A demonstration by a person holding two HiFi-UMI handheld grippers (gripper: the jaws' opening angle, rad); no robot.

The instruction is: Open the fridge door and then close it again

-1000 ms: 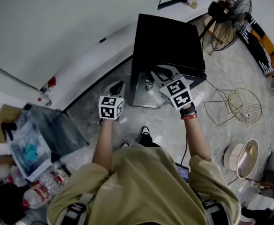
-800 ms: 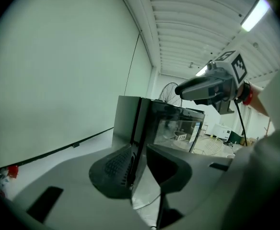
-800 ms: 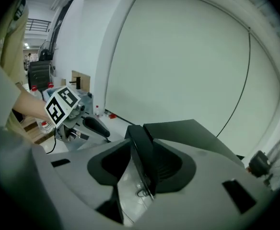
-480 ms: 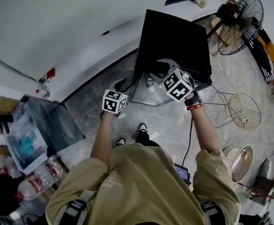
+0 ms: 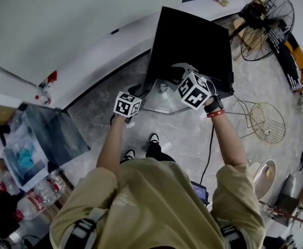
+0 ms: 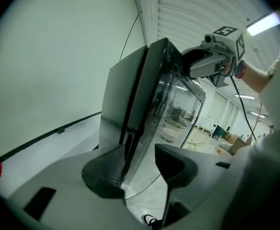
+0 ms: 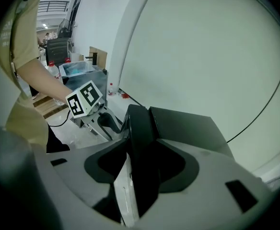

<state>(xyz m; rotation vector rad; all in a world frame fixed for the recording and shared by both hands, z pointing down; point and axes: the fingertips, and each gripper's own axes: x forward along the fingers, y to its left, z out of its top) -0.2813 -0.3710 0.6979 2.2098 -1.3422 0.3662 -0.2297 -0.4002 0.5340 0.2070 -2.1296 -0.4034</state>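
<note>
A small black fridge (image 5: 190, 40) stands on the floor against the white wall, its glass door (image 6: 173, 109) facing me. My left gripper (image 5: 137, 91) is at the door's left side. In the left gripper view its jaws (image 6: 140, 152) are opening, with the door's edge between the fingers (image 6: 106, 171) and not pressed. My right gripper (image 5: 169, 79) reaches down over the door's top. Its jaws (image 7: 142, 169) are also opening and straddle the black top edge (image 7: 140, 128), beside a white strip of the door's inner side (image 7: 123, 190). The door looks slightly ajar.
A standing fan (image 5: 265, 22) and a round wire guard (image 5: 268, 122) lie right of the fridge. A glass-topped box (image 5: 47, 139) and plastic bottles (image 5: 37, 201) are at the left. A cable (image 5: 209, 154) runs over the floor by my shoes (image 5: 152, 139).
Both grippers have come down closer to the fridge door. The left one moved in to the door's left edge, and the right one rolled over the door's top.
</note>
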